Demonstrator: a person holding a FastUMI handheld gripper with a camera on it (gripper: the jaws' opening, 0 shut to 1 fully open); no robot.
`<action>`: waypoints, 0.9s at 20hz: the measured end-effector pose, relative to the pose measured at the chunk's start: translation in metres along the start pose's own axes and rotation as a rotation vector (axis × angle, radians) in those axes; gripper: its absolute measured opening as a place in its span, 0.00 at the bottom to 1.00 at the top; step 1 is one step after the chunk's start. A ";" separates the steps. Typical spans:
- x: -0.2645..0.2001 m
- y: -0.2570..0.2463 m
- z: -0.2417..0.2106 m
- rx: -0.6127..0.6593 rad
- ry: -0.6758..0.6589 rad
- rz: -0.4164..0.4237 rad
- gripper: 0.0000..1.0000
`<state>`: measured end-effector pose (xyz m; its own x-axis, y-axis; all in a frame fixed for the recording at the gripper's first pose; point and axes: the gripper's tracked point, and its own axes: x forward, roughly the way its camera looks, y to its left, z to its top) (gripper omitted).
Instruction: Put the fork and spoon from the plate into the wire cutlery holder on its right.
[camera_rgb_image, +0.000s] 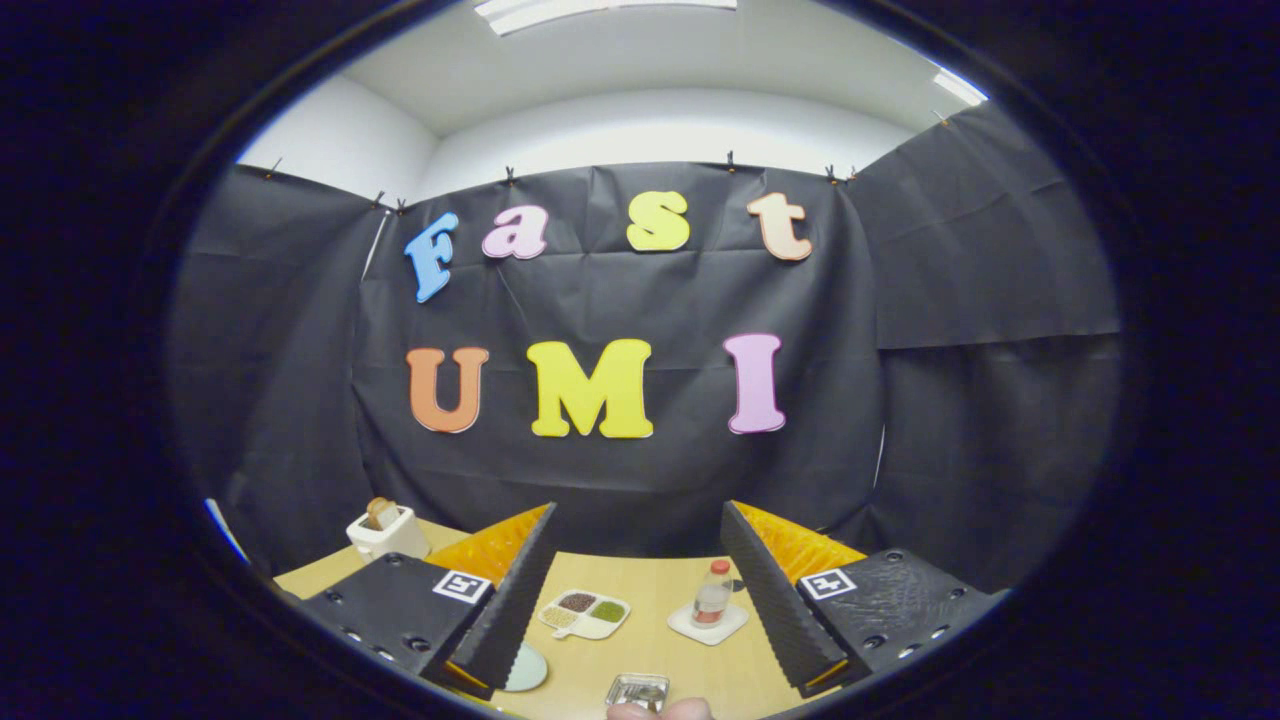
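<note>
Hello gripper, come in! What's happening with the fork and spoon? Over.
Gripper open, raised above the wooden table, holding nothing. Shiny wire cutlery holder below, between the fingers. Pale round plate beside the left finger; fork and spoon hard to tell. A fingertip beside the holder.

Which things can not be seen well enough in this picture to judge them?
- Plate, gripper view: mostly hidden behind one finger; whether fork and spoon lie on it cannot be told.
- Wire cutlery holder: small, low between the open fingers; its contents are unclear.
- Fingertip of a person: cut off by the edge.
- Bottle: label too small.
</note>
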<state>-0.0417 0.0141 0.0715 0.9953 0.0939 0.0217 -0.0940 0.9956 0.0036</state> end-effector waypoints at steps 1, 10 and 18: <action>0.001 0.002 -0.001 -0.002 0.001 0.002 0.96; -0.001 0.015 -0.013 0.006 0.023 0.010 0.96; 0.000 0.020 -0.014 0.001 0.021 0.014 0.96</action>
<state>-0.0432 0.0342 0.0577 0.9942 0.1077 0.0013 -0.1077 0.9942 0.0046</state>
